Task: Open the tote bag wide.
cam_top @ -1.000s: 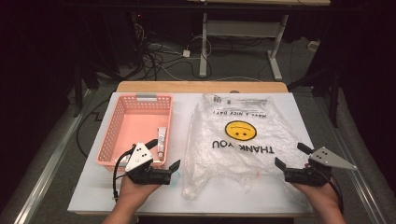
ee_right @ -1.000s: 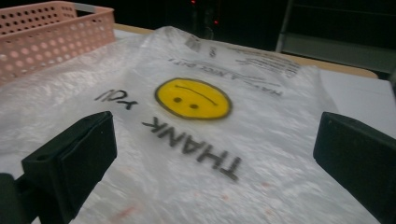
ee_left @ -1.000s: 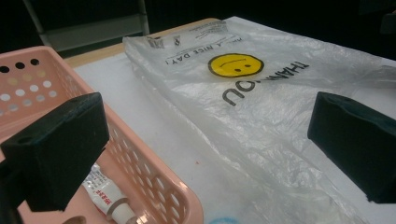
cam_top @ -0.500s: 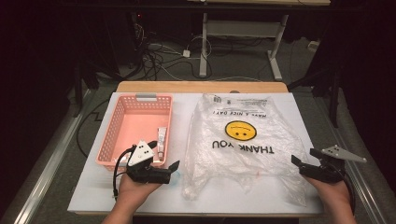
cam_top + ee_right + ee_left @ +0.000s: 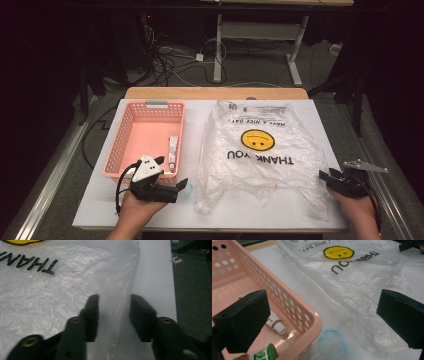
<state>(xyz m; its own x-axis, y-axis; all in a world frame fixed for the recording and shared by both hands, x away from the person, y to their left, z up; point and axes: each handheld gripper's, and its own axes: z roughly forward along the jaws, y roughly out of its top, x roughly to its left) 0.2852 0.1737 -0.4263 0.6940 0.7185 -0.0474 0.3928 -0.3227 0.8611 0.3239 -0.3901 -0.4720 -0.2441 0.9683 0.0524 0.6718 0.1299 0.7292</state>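
The clear plastic bag [image 5: 260, 160], printed w/ a yellow smiley and "THANK YOU", lies flat on the white table [image 5: 320, 115], centre-right, its handles at the 6 o'clock end toward me. My right gripper [image 5: 332, 178] sits at the bag's 3 o'clock edge, low on the table at approx 4 o'clock of the whole top. In the right gripper view a raised fold of the bag's edge [image 5: 117, 312] stands between my two jaws; they've just been closing in on it and are now partway shut, w/ a gap left each side of the film, so I can't say the pads press it yet. My left gripper [image 5: 172, 187] rests at 7 o'clock of the table, jaws wide apart, holding nothing; the bag's near corner lies just past its right jaw. Beside it, at the table's 9 o'clock, is the pink perforated basket [image 5: 131, 129] w/ a small white tube [image 5: 173, 150] inside; in the left gripper view a green-capped item [image 5: 265, 353] shows in the basket near the left jaw.
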